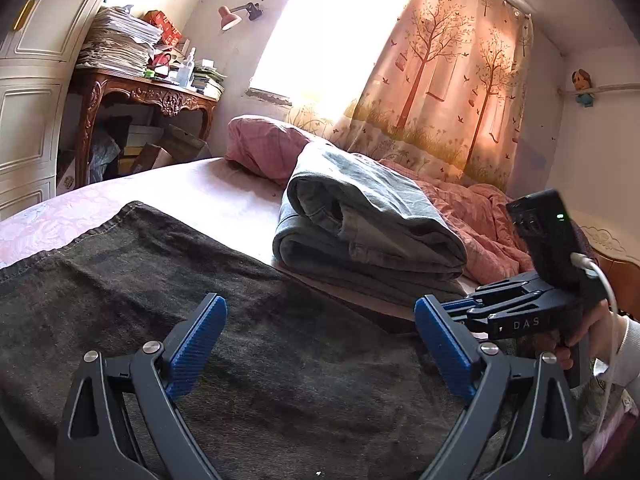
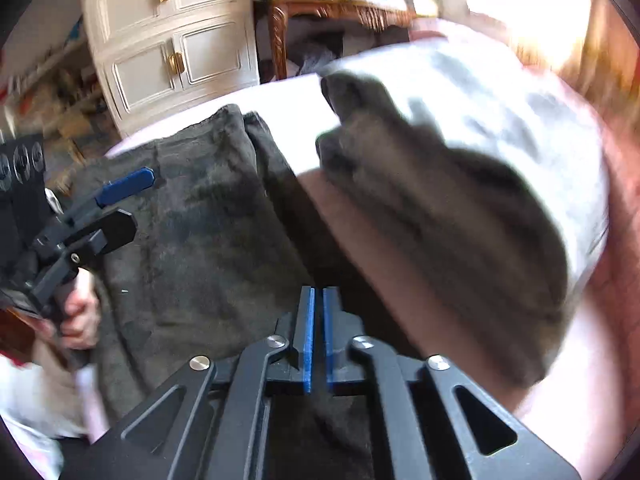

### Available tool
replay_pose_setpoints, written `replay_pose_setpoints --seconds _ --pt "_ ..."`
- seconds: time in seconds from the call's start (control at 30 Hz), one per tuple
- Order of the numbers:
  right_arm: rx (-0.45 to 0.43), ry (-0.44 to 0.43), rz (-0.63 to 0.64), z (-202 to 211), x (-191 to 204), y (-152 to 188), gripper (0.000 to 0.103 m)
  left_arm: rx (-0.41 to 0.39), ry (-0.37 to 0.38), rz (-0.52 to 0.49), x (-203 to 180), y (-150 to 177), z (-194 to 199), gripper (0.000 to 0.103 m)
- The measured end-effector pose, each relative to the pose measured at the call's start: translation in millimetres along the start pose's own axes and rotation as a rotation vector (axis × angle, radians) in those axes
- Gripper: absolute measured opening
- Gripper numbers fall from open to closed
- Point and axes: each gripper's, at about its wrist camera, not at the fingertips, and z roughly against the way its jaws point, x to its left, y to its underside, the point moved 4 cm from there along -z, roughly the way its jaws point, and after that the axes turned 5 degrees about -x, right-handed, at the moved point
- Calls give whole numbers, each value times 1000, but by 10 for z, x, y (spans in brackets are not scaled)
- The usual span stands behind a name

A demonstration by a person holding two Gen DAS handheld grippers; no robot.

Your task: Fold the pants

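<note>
pants [image 1: 208, 320] lay flat and dark on the bed [image 1: 208, 188], just beside the folded grey pile [image 1: 360, 220]. left gripper [image 1: 320, 344] was spread wide over them — right gripper [image 2: 319, 336] nearly pressed together, pinching nothing. best to grab one edge firmly.

A bed [image 1: 208, 192] is carrying dark pants [image 1: 200, 320] lying flat, folded grey pants [image 1: 360, 216] beside them, a pink pillow [image 1: 264, 144], and a rumpled pink quilt [image 1: 488, 224].

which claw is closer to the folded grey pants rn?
Right. The right claw is beside the folded grey pants; the left claw hovers farther off, over the dark pants.
</note>
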Motion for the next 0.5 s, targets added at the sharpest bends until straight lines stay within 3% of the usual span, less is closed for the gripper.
replay_pose_setpoints --seconds 0.07,0.13,0.2,0.3,0.33,0.4,0.5 --pt "39 3 -41 -57 -136 56 32 2 3 -1 -4 1 -4 94" --pt "61 -47 -64 -62 -195 122 32 2 3 -1 -5 1 -1 94" --pt "113 -181 -84 -96 -182 212 32 3 3 -1 -4 2 -4 94" --pt "127 -266 -154 -196 -178 266 32 4 2 -2 -8 4 -4 94" --pt "116 -289 -190 -208 -190 268 29 4 2 -2 -9 4 -4 94" --pt "81 -268 -230 -212 -239 251 8 3 2 -2 -9 4 -3 94" --pt "51 -235 -230 -213 -211 251 5 -6 1 -3 -14 5 13 94"
